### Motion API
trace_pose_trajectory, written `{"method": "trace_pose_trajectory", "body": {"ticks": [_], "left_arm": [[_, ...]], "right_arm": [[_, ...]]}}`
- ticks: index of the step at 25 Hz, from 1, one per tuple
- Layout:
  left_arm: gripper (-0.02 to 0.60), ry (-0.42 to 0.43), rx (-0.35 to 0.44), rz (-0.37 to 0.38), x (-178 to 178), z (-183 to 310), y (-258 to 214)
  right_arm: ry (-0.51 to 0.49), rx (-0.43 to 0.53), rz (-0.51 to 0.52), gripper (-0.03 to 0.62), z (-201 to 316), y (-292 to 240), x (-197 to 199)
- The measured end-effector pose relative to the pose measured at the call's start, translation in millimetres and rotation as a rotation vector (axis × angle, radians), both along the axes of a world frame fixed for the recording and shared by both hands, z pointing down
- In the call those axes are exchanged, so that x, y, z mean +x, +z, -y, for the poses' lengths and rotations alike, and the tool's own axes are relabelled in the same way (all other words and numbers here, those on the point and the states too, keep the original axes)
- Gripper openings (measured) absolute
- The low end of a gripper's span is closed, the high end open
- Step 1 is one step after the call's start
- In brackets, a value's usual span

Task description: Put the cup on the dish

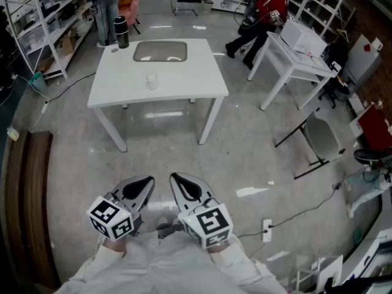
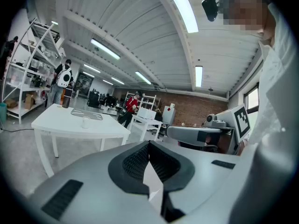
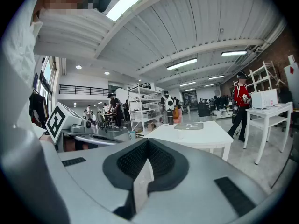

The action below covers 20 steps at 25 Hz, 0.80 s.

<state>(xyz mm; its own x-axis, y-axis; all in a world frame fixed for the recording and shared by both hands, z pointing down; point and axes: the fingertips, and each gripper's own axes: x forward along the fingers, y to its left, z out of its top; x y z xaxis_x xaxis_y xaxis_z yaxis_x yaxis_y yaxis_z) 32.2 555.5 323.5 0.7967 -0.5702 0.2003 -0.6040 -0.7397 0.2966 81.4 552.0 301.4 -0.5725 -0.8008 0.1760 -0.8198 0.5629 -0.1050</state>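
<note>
The small translucent cup [image 1: 151,80] stands upright on the white rectangular tabletop [image 1: 196,81], left of its centre. It is clear of the flat grey rectangular dish [image 1: 160,51], which lies at the tabletop's far edge. A tall dark bottle [image 1: 121,32] stands at the tabletop's far-left corner. Both grippers are well short of the tabletop's near edge.

- Left gripper [image 1: 150,180]: jaws pressed together, nothing between them.
- Right gripper [image 1: 173,176]: jaws pressed together, nothing between them.

Nothing readable in this one, folks.
The square markers [image 1: 212,220] on the two cubes [image 1: 111,218] are only showing black-and-white patterns.
</note>
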Motion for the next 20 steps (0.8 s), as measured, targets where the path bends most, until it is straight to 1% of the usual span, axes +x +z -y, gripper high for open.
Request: {"method": "trace_pose_trajectory", "body": {"ticks": [3, 14, 20], "left_arm": [[0.008, 0.001, -0.006, -0.010, 2.0, 1.9, -1.0], [0.008, 0.024, -0.004, -0.002, 12.5, 8.3, 0.2], [0.008, 0.024, -0.027, -0.006, 17.7, 13.5, 5.0]], "right_arm": [[-0.002, -0.003, -0.001, 0.012, 3.8, 0.9, -0.5], [-0.011, -0.015, 0.001, 0.012, 12.5, 3.0, 1.5], [-0.064, -0.013, -0.006, 0.014, 14.4, 4.7, -2.7]]}}
